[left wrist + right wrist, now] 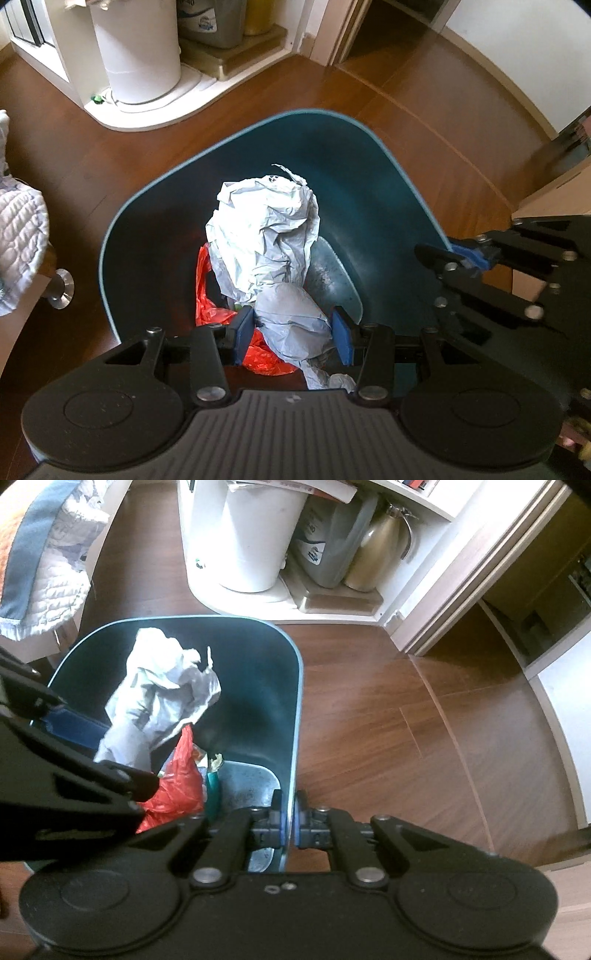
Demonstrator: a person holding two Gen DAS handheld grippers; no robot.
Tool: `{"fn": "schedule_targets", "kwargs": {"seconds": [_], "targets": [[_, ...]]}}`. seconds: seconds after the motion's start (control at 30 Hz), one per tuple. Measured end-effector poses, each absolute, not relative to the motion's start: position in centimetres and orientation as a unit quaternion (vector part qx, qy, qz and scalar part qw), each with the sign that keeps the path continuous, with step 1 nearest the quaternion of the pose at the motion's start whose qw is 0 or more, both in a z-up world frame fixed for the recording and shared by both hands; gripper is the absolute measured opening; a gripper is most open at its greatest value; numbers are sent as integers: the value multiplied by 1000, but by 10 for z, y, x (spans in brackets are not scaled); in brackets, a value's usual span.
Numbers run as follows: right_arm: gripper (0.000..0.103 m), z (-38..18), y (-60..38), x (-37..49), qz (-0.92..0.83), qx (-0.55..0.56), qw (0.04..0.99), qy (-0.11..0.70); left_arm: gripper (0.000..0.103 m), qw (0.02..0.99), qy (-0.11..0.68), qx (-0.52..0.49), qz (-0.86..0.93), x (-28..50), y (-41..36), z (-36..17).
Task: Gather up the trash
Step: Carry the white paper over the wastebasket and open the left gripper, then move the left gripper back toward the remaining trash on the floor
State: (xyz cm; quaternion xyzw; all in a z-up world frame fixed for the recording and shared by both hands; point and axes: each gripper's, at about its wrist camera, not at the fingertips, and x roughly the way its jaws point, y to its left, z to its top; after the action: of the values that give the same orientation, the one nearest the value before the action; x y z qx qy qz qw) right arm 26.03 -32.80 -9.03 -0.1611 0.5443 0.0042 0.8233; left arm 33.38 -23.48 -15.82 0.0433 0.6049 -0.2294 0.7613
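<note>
A dark teal trash bin (369, 140) stands on the wooden floor, seen from above. My left gripper (293, 332) is over the bin's mouth, shut on a crumpled pale grey bag (266, 225) that hangs partly into the bin. A red plastic bag (218, 306) lies beneath it in the bin. My right gripper (290, 825) is shut on the bin's rim (298, 709), one finger inside and one outside the wall. In the right wrist view the grey bag (166, 686) and the red bag (177, 782) show inside the bin, with a green item (212, 790) beside them.
A white cylindrical bin (136, 51) stands on a low white shelf base (155, 118), beside a grey container (328, 542) and a metal flask (380, 550). A white quilted cloth (22, 229) hangs on the left. A doorway (517, 602) opens on the right.
</note>
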Motion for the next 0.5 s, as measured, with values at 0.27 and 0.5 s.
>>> {"fn": "schedule_targets", "kwargs": {"seconds": [0.27,0.5], "targets": [[4,-89,-329,259,8,-162,823,544,46,738,628,65,-238,344,-242,-184],[4,-90,-330,261,7,-161,822,546,70,732,629,75,-252,337,-242,-188]]}}
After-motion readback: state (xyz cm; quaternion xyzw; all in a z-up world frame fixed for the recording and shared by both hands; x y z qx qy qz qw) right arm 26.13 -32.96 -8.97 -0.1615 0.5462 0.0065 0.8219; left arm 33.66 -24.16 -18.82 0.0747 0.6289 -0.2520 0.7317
